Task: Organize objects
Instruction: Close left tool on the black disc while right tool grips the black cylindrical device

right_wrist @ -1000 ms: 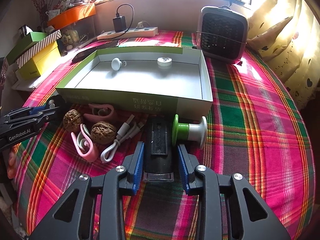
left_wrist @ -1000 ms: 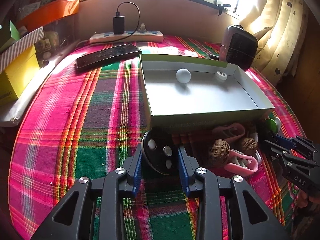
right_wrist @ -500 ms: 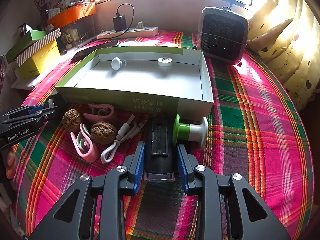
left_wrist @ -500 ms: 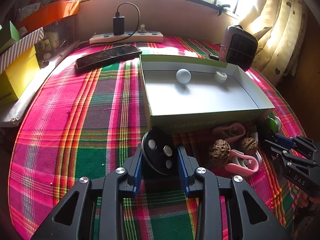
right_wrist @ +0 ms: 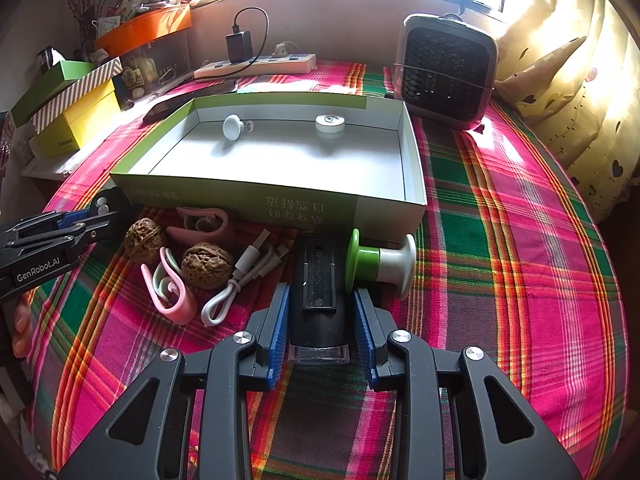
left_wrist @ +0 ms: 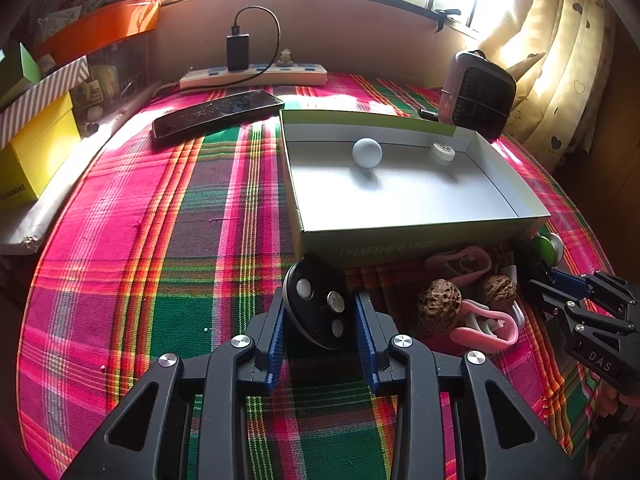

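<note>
Gripping a black disc-shaped gadget (left_wrist: 318,305) with three pale buttons, your left gripper (left_wrist: 320,320) has its blue pads (left_wrist: 276,326) pressed against both sides of it, jaws set narrow. That disc sits at about 6 o'clock from the green-sided cardboard tray (left_wrist: 400,240), just outside the tray's near left corner, over the plaid tablecloth (left_wrist: 160,260).

Your right gripper (right_wrist: 322,320) is likewise narrowed, its pads (right_wrist: 280,320) flanking a black rectangular device (right_wrist: 318,296) with a clear end cap; the pads look to be touching its sides, so you appear to be holding it. It lies just below the tray's (right_wrist: 260,196) near wall, at 6 o'clock from the tray's middle. Touching or almost touching it at 3 o'clock is a green-and-white spool-shaped piece (right_wrist: 380,260), lying on its side.

At 9 o'clock from the black device, you have a loose cluster on the cloth: a coiled white cable (right_wrist: 244,276), two walnuts (right_wrist: 206,266), and two pink clips (right_wrist: 172,292), the farther clip close under the tray wall.

Inside the tray, a white knob (right_wrist: 233,127) and a white round cap (right_wrist: 329,122) rest against the far wall, well apart from each other; the remaining floor is bare.

Beyond the tray at 12 o'clock lie a dark phone (left_wrist: 218,114) and a white power strip (left_wrist: 256,76) with a black charger plugged in. A small dark-grilled fan heater (right_wrist: 444,72) stands at 1 o'clock from the tray, and yellow and striped boxes (right_wrist: 76,112) are stacked at 10 o'clock.
</note>
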`<state>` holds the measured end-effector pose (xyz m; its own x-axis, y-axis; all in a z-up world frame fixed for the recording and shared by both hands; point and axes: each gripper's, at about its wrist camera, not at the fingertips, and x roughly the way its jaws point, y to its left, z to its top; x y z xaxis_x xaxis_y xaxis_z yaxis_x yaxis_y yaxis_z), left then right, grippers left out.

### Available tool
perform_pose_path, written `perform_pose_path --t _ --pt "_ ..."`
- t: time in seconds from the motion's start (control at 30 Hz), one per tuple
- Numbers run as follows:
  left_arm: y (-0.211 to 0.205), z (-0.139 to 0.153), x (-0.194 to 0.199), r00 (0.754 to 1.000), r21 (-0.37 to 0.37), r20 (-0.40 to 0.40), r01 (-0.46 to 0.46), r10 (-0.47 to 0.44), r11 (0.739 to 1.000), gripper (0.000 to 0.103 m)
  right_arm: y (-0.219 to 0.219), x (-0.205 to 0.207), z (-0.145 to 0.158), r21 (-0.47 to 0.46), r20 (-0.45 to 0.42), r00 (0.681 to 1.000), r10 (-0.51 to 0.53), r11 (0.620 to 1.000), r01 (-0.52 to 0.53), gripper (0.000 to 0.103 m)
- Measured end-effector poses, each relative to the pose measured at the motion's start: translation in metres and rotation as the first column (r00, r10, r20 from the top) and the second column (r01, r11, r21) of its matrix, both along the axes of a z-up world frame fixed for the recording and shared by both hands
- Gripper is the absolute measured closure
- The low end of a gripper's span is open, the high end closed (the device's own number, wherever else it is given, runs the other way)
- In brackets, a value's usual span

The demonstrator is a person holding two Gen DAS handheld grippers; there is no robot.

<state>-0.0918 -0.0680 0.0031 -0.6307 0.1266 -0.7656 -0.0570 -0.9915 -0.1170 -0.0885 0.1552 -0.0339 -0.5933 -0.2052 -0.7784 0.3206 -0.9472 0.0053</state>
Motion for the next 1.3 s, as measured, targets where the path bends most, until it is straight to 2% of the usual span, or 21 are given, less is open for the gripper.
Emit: perform_pose_path --t 1.07,1.3 --pt "-0.002 0.006 0.007 1.000 0.010 -0.008 -0.013 0.013 1.000 0.078 -0.005 0.008 0.007 -0.051 -0.013 1.000 0.022 0.998 -0.023 0.072" --pt "-0.002 0.012 0.011 1.000 0.007 -0.019 -0.011 0.011 1.000 0.078 -0.006 0.012 0.011 -0.075 -0.019 0.999 0.037 0.996 -0.038 0.075"
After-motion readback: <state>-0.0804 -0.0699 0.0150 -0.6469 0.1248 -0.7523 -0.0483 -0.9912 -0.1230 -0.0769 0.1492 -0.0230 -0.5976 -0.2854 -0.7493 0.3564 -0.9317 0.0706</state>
